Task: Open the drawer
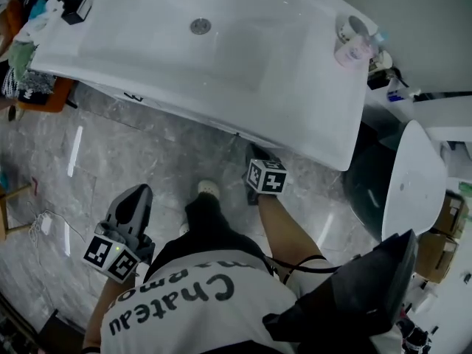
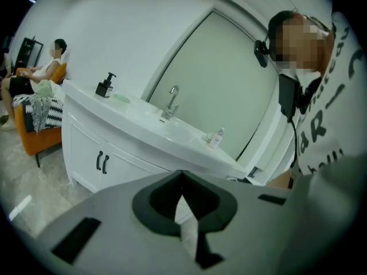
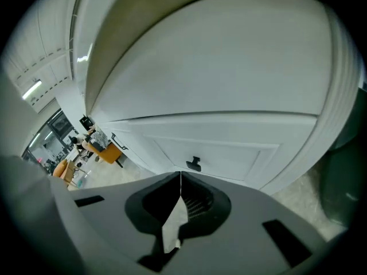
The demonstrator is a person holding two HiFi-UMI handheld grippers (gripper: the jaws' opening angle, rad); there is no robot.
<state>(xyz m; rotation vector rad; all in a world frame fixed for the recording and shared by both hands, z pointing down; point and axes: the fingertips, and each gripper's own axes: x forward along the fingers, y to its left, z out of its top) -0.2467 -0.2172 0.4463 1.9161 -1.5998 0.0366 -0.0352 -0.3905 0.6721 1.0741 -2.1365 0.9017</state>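
The drawer (image 3: 241, 153) is a white recessed panel in the front of the vanity, with a small black handle (image 3: 194, 164) at its middle, and it sits flush and closed. My right gripper (image 3: 180, 174) points down at that handle from just in front, a short gap away, jaws shut and empty. In the head view the right gripper (image 1: 253, 153) is tucked under the vanity's front edge. My left gripper (image 1: 139, 192) hangs back at the lower left over the floor. The left gripper (image 2: 182, 174) faces the vanity from the side, shut with nothing held.
The white vanity top (image 1: 310, 116) with its basin overhangs the cabinet. A faucet (image 2: 172, 102), a soap dispenser (image 2: 105, 86) and a small bottle (image 2: 217, 136) stand on it. Two cabinet-door handles (image 2: 102, 162) show farther left. An orange chair (image 2: 40, 128) with a seated person stands beyond.
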